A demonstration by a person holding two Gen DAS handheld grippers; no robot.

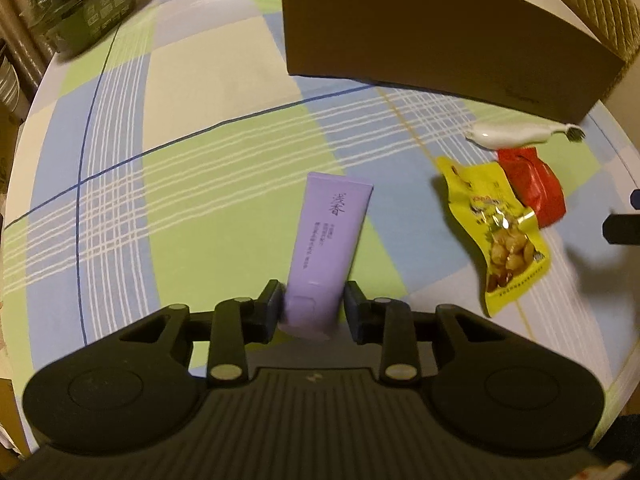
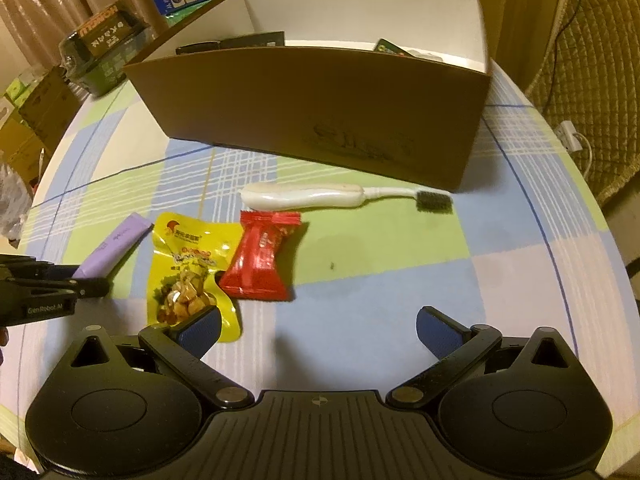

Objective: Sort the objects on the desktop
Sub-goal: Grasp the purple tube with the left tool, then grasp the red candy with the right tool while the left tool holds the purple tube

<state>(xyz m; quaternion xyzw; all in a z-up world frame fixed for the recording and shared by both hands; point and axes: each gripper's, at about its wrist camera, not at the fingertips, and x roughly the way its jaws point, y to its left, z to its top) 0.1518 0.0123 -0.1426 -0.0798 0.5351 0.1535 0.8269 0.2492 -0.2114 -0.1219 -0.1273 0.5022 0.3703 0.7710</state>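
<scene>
Soft lilac tube pinched at its cap end on the checked cloth

The left gripper [image 1: 311, 309] presses its dark pads on the smooth lilac tube [image 1: 326, 236], which lies flat on the plaid tablecloth [image 1: 200, 184]; right of the tube sit a crinkly yellow snack pouch [image 1: 496, 236], a glossy red wrapper [image 1: 534, 190] and a white toothbrush [image 1: 516, 136], beyond them the brown cardboard box [image 1: 440, 36]; the right gripper [image 2: 318, 334] hangs spread wide, blue pads bare

Lilac tube [image 1: 320, 248] flat on checked cloth, cap end pinched.
</scene>
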